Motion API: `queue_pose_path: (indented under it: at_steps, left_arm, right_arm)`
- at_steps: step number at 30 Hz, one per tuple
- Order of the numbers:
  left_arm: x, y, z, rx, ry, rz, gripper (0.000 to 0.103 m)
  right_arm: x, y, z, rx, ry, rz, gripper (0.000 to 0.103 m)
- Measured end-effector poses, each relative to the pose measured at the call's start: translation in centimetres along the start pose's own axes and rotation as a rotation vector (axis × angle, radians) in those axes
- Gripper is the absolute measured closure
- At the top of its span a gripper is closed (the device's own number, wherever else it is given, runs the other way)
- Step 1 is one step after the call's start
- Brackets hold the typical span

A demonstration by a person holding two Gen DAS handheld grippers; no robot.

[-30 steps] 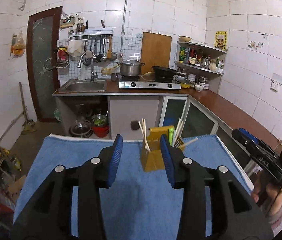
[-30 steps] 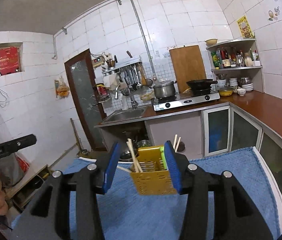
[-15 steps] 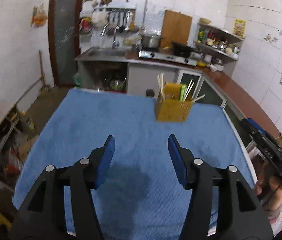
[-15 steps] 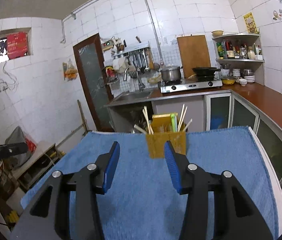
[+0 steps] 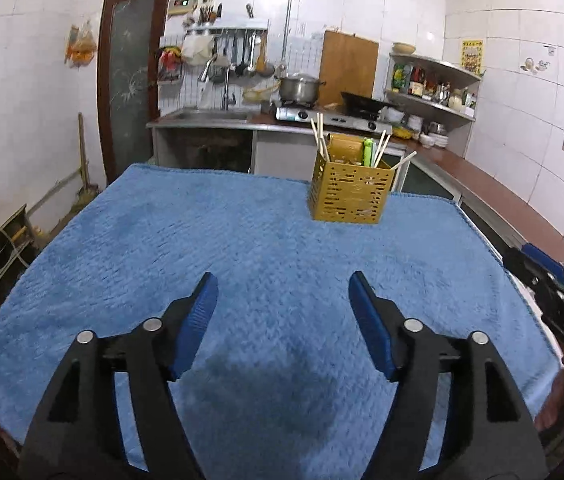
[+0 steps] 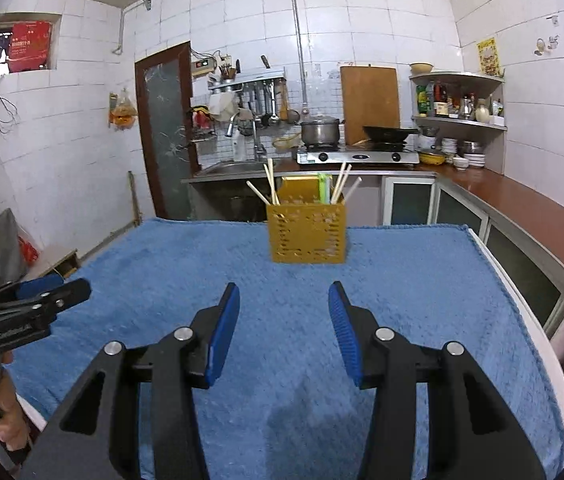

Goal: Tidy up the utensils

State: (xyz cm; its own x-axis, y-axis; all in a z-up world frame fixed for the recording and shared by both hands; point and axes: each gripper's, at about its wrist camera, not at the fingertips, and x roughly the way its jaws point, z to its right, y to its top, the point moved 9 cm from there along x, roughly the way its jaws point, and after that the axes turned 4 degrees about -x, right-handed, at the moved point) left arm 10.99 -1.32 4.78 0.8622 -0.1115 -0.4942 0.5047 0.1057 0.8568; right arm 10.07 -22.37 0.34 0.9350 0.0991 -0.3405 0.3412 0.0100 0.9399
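Both grippers' jaws gape above the towel [image 5: 242, 248], seemingly empty.

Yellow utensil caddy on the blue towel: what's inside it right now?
The yellow utensil caddy holds several wooden chopsticks leaning out at both sides and a green-handled item standing upright. Their lower ends are hidden behind the perforated wall, so anything lying at the bottom cannot be seen.

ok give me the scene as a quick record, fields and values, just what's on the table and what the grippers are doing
surface: blue towel covering the table
holder: yellow perforated utensil holder, upright near the far edge
contents: wooden chopsticks and a green item sticking out of the top
loose utensils on towel: none visible
left gripper: jaws open, empty, above the towel
right gripper: jaws open, empty, pointing at the holder
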Motion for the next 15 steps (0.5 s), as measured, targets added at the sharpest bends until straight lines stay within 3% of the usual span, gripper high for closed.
queue_pose_path:
  at_steps: [2,7,10,15]
  left_arm:
    - [0.8,-0.4,0.2,0.006,0.022,0.048,0.023]
    - [2.6,-1.2,0.9,0.036,0.042,0.124,0.005]
    - [3.3,-1.3,0.9,0.057,0.077,0.158,0.005]
    - [5.3,-1.8,0.5,0.046,0.059,0.124,0.005]
  right_arm:
    - [0.5,-0.8,0.5,0.015,-0.009,0.015,0.057]
    - [1.6,-2.3,0.7,0.02,-0.036,0.057,0.036]
    - [2.4,-2.6,0.9,0.02,-0.056,0.075,0.027]
    - [3.4,-2.5,1.2,0.029,-0.062,0.103,0.013]
